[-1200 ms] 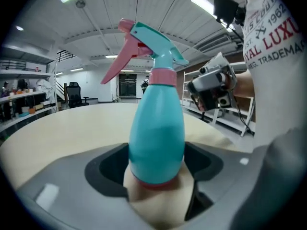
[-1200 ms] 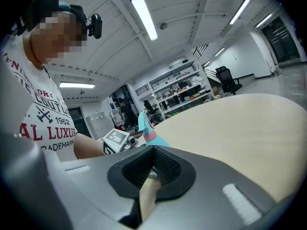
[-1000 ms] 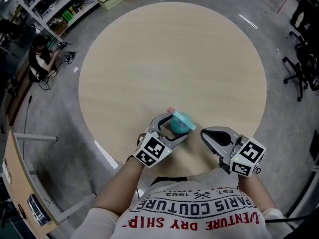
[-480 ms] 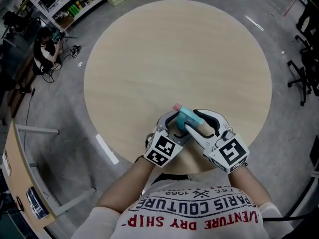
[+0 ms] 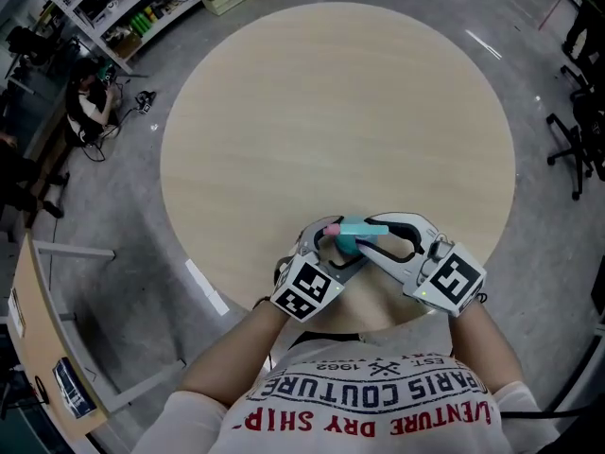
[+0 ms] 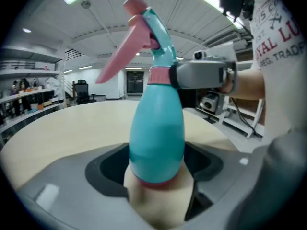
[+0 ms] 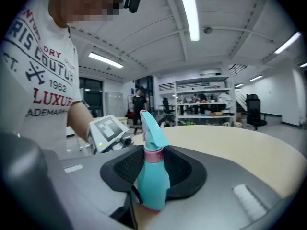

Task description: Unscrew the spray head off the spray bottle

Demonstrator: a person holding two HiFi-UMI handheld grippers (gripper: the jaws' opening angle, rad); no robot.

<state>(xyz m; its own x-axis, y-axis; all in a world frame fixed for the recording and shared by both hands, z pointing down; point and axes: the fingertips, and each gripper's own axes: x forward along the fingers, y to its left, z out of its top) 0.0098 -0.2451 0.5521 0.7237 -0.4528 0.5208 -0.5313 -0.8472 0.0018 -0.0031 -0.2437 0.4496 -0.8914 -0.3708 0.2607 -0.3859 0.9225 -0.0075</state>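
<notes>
1. My left hand-held gripper (image 5: 329, 247) is clamped wide around the belly of the teal spray bottle (image 6: 156, 133). It grips low, near the base. The bottle is at about 6 o'clock on the round tabletop (image 5: 331, 112), close to the rim nearest me.
2. The spray head (image 6: 153, 37) is on the bottle. In the head view its pink trigger (image 6: 120, 56) points toward 9 o'clock.
3. My right hand-held gripper (image 5: 371, 235) sits at 3 o'clock of the bottle. Its jaws are closing on the pink collar (image 6: 159, 75) under the spray head, and the near jaw already touches the collar.
4. To do this step well, I judge that the right jaws should seat squarely on the collar. They should not ride up onto the nozzle body, or the head may swivel without the thread turning.
5. The left grip has to stay firm, because the smooth, rounded belly could spin with the twist.
6. I would turn around the bottle's long axis in short strokes and keep the bottle upright.
7. The bottle wall is opaque, so I cannot tell whether it holds liquid or how much. I would lift the head straight off in case a dip tube hangs below it.
</notes>
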